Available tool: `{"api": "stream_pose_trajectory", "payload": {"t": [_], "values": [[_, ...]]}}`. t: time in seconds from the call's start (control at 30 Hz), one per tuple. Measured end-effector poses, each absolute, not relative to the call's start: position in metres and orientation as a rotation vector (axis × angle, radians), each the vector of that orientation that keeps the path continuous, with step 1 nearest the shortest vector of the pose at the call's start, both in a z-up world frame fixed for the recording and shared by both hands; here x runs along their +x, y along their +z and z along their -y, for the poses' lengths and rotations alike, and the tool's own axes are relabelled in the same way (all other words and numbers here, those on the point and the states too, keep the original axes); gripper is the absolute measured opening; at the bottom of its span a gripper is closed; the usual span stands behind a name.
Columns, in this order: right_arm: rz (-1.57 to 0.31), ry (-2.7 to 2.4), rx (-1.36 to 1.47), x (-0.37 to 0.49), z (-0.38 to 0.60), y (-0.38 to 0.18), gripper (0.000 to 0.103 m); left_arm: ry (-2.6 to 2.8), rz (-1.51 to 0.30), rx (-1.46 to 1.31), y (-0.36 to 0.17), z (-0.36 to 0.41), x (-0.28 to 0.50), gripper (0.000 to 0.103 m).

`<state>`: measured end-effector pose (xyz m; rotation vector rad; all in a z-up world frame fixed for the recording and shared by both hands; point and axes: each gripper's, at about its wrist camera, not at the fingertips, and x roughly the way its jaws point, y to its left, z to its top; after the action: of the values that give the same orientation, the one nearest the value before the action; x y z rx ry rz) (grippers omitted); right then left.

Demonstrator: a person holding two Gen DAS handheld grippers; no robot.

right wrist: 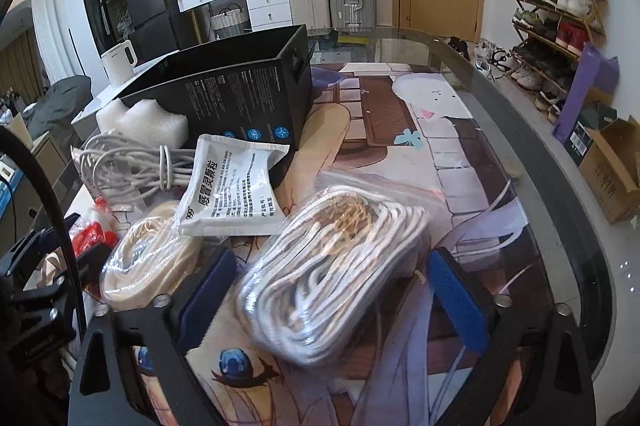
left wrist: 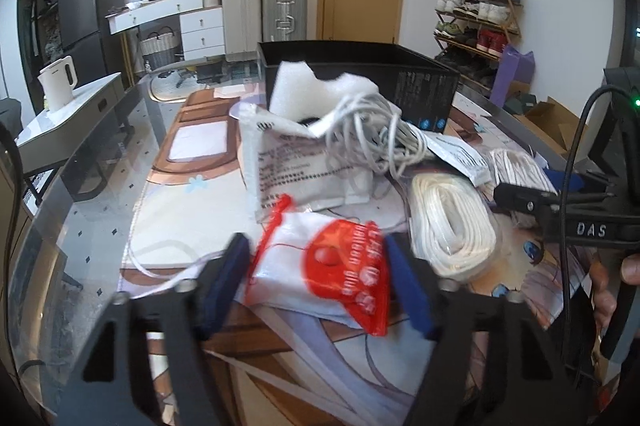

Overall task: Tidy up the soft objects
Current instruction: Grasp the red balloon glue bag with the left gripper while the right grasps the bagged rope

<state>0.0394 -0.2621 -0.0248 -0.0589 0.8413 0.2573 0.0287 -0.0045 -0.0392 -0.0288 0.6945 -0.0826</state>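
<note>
My left gripper [left wrist: 316,286] is open, its blue pads either side of a red and white plastic bag [left wrist: 336,266] lying on the mat. My right gripper [right wrist: 334,300] is open around a clear bag of white rope [right wrist: 332,274]; whether the pads touch it I cannot tell. A second, cream rope bundle [left wrist: 452,226] [right wrist: 148,258] lies between the two. Behind are white medicine pouches [left wrist: 296,166] [right wrist: 232,190], a tangle of white cable [left wrist: 372,134] [right wrist: 128,166], white foam [left wrist: 316,86] [right wrist: 144,122] and an open black box [left wrist: 360,74] [right wrist: 240,90].
The things lie on a printed mat [right wrist: 400,130] over a glass table [right wrist: 532,162]. The right gripper body [left wrist: 580,218] shows at the right of the left wrist view. Shoe rack [right wrist: 556,18], cardboard box [right wrist: 612,170], suitcases and a dresser stand beyond.
</note>
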Motion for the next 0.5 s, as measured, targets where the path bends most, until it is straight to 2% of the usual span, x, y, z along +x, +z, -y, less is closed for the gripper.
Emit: {"api": "stream_pose_trajectory", "payload": {"t": [0.13, 0.27, 0.43, 0.5], "values": [[-0.835, 0.252, -0.085, 0.032, 0.264, -0.023, 0.074, -0.101, -0.688, -0.022, -0.037, 0.005, 0.024, 0.055], [-0.824, 0.259, -0.096, 0.025, 0.265, -0.021, 0.062, -0.099, -0.671, -0.016, -0.033, 0.004, 0.019, 0.053], [-0.809, 0.274, -0.083, 0.019, 0.270, -0.019, 0.049, -0.099, -0.647, -0.022, -0.026, -0.001, 0.010, 0.053], [-0.796, 0.278, -0.073, 0.016, 0.273, -0.017, 0.048, -0.097, -0.637, -0.025, -0.023, -0.003, 0.007, 0.052]]}}
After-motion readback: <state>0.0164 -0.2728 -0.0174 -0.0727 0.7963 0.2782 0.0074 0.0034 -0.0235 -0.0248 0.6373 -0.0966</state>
